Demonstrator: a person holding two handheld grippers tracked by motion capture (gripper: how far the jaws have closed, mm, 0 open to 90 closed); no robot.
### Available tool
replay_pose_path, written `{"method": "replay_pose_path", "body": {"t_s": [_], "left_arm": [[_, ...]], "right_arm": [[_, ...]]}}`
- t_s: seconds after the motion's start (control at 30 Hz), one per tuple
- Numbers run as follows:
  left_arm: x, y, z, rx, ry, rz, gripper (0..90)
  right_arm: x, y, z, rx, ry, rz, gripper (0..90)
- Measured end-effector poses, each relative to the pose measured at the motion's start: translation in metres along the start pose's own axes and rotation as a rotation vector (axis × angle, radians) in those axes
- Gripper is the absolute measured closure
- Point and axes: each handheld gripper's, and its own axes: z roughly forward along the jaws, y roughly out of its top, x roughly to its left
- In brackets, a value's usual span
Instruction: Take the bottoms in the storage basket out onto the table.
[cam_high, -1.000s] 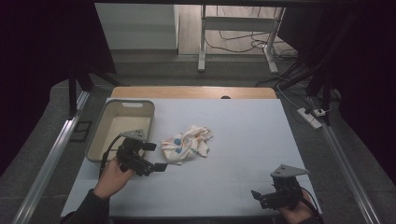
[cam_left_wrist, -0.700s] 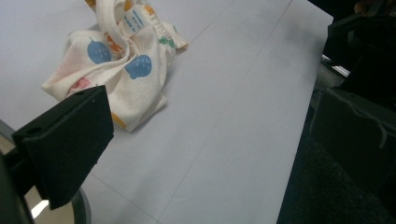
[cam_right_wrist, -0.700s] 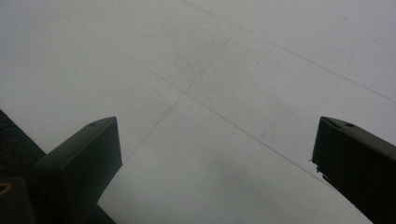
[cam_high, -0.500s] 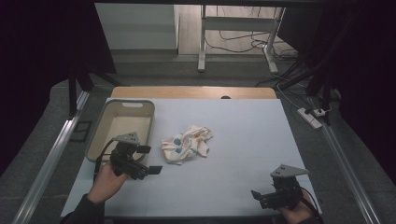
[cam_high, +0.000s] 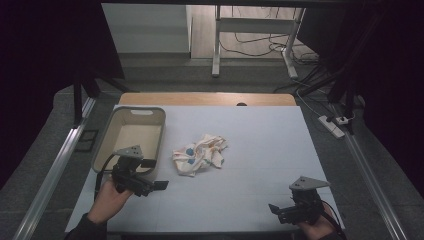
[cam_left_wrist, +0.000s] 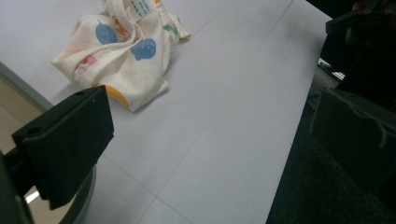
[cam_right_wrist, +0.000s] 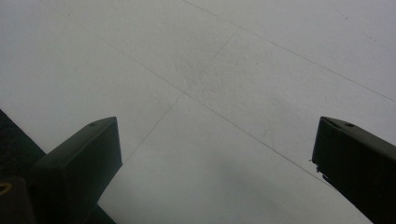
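Beige plastic bin (cam_high: 131, 131) sits just behind my left gripper (cam_high: 159, 185), which has pulled back toward the near left of the table (cam_high: 260, 150) over the last second; a moment ago its tips were almost at the cloth, now they stand clear of it. Its jaws are spread wide with nothing between them, as the left gripper view shows. Ahead of those fingers (cam_left_wrist: 70, 140) and slightly to one side lies the crumpled cream cloth with blue and orange prints (cam_left_wrist: 123, 51), bunched in a heap on the pale surface, near the bin but outside it. I read the retreat as a release or a reset: the cloth is not in the bin, so a fresh grasp looks due. Farther right, my right gripper (cam_high: 274, 210) rests at the near right corner, jaws likewise wide apart over bare tabletop, well away from the cloth.
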Motion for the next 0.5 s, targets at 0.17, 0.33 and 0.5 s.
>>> {"method": "replay_pose_path", "body": {"t_s": [0.17,0.33,0.5], "left_arm": [[-0.001,-0.006,-0.004,-0.004,0.005,-0.009,0.0],[-0.001,-0.012,-0.009,-0.007,0.014,-0.018,0.0],[-0.001,-0.018,-0.015,-0.017,0.024,-0.028,0.0]], "right_arm": [[0.0,0.0,0.0,0.003,0.001,-0.003,1.4],[0.0,0.0,0.0,0.003,0.001,-0.003,1.4],[0.0,0.0,0.0,0.001,0.006,0.0,1.4]]}}
